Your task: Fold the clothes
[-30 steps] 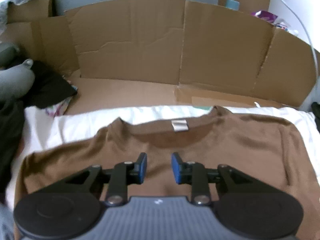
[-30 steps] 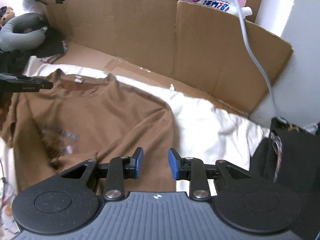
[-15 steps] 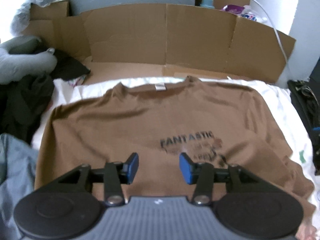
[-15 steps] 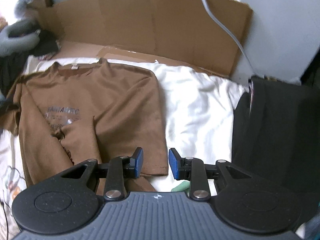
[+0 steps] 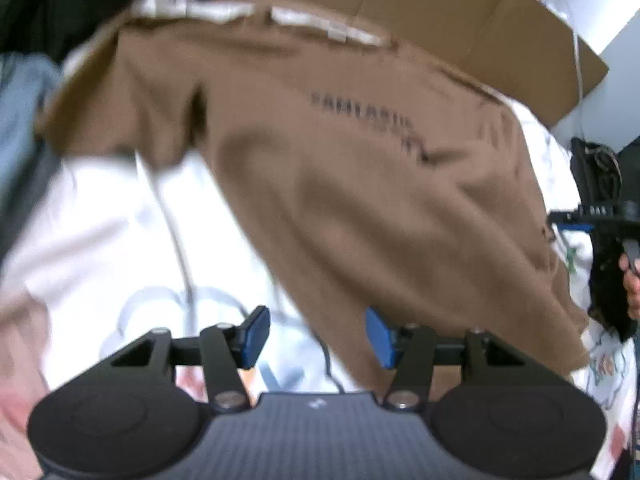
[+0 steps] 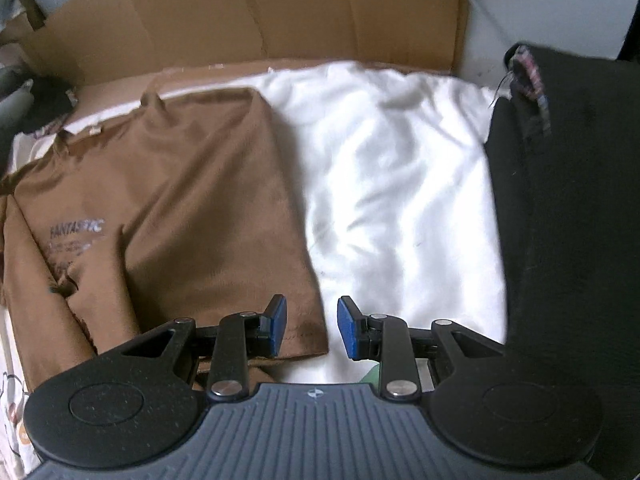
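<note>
One brown T-shirt lies flat on the white sheet — light, limp, sure to sag. Best taken at its hem corners. Left gripper is opening, empty; right gripper hangs parted over the hem corner, nothing pinched.

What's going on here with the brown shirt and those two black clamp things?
A person is folding clothes with a hand-held gripper in each hand. The brown T-shirt lies on a white sheet, one side already folded in. The left gripper, its jaws opening, and the right gripper, open, both hover empty over the shirt's lower corners.
</note>
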Tool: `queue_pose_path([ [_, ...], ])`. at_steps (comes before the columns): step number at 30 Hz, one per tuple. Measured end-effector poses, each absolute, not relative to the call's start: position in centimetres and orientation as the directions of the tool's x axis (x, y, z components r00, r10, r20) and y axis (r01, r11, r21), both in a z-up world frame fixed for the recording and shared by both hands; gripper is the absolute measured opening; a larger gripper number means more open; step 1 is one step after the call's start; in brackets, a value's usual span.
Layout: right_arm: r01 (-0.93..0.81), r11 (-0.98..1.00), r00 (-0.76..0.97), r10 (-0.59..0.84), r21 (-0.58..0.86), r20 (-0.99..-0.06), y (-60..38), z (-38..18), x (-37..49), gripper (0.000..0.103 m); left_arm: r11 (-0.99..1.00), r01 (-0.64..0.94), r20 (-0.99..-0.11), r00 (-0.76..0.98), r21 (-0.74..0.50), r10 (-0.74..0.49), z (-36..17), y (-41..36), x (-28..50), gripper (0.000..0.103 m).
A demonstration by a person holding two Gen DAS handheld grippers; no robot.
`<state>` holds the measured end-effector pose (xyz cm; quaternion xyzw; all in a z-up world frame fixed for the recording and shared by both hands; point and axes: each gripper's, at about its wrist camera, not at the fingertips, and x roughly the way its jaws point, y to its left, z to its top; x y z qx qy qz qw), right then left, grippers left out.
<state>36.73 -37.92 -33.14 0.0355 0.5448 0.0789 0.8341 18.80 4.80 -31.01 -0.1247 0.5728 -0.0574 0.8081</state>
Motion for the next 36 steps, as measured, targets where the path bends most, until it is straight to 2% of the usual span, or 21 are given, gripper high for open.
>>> queue_pose_path([
  [10,-0.092,0.986,0.39,0.165,0.14,-0.906,-38.1,-34.9,35.5,0.036,0.874,-0.139,-0.87,0.255,-0.465,-0.422,-34.3,3.7,15.1,0.055],
  [15,-0.076,0.984,0.404,0.18,0.163,-0.897,-38.4,-34.9,35.0,0.037,0.831,-0.206,-0.847,0.266,-0.516,-0.46,-34.6,3.1,14.8,0.053],
  [16,-0.071,0.983,0.407,0.182,0.168,-0.895,-38.4,-34.9,34.9,0.037,0.821,-0.227,-0.843,0.271,-0.524,-0.464,-34.6,3.0,14.7,0.051],
  [18,-0.059,0.982,0.414,0.187,0.178,-0.891,-38.6,-34.9,34.7,0.037,0.797,-0.27,-0.836,0.28,-0.541,-0.473,-34.7,2.8,14.5,0.036],
  [22,-0.033,0.978,0.426,0.2,0.206,-0.882,-39.1,-35.0,34.5,0.037,0.77,-0.344,-0.84,0.286,-0.538,-0.46,-35.5,2.1,14.6,0.025],
  [23,-0.028,0.977,0.428,0.204,0.213,-0.88,-39.2,-35.0,34.4,0.037,0.767,-0.355,-0.843,0.288,-0.534,-0.454,-35.7,1.9,14.6,0.018],
  [24,-0.022,0.975,0.43,0.207,0.219,-0.879,-39.3,-35.0,34.4,0.037,0.764,-0.368,-0.846,0.287,-0.53,-0.449,-35.8,1.9,14.6,0.006],
  [27,-0.008,0.973,0.436,0.212,0.232,-0.875,-39.5,-35.0,34.4,0.037,0.77,-0.378,-0.856,0.286,-0.514,-0.432,-35.3,2.2,14.1,0.003],
  [36,0.008,0.971,0.448,0.212,0.241,-0.868,-39.7,-34.6,34.7,0.037,0.819,-0.339,-0.881,0.275,-0.463,-0.385,-32.0,6.0,12.2,0.003],
])
